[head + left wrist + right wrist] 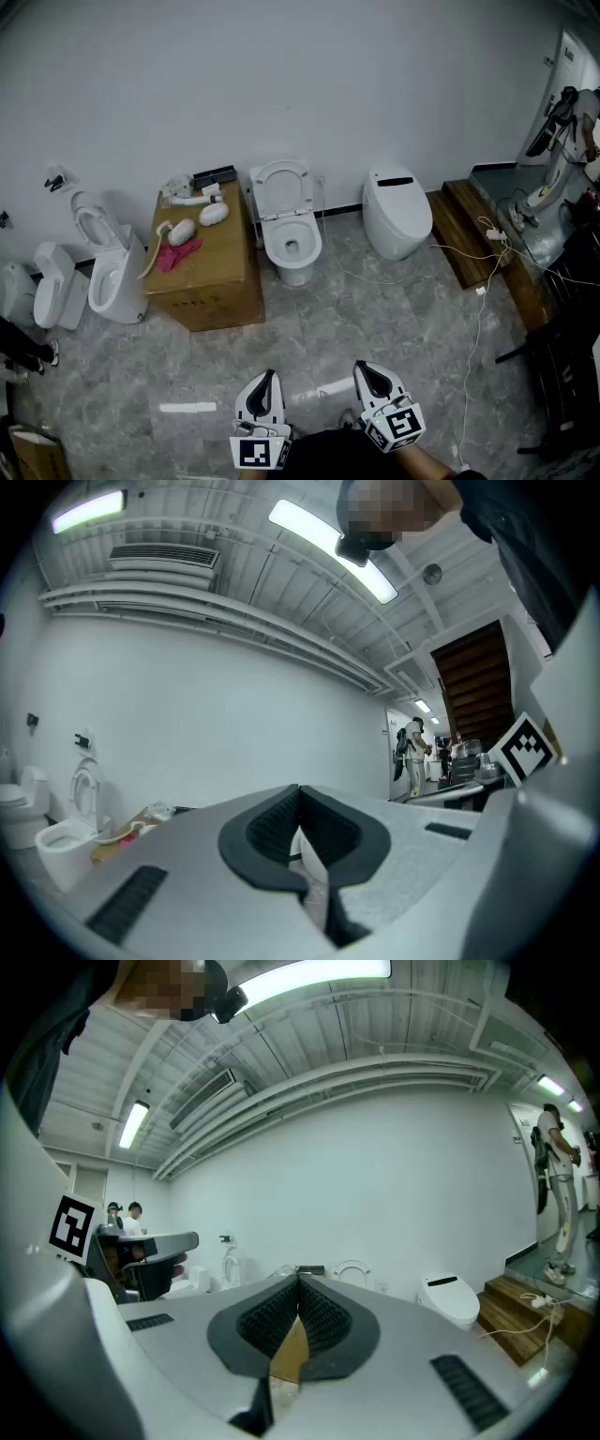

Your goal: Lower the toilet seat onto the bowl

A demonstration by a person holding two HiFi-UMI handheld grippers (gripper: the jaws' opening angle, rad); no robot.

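head view: left claw (pixel 268 375), right claw (pixel 363 367) clenched empty, level, apart from toilet (pixel 307 246).

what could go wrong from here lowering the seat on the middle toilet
1. The raised white toilet seat stands upright; released early, it may slam onto the white ceramic bowl.
2. The left gripper and right gripper are shut and far off; they must open before gripping the seat.
3. The brown cardboard box sits close beside that bowl and may crowd the left gripper.
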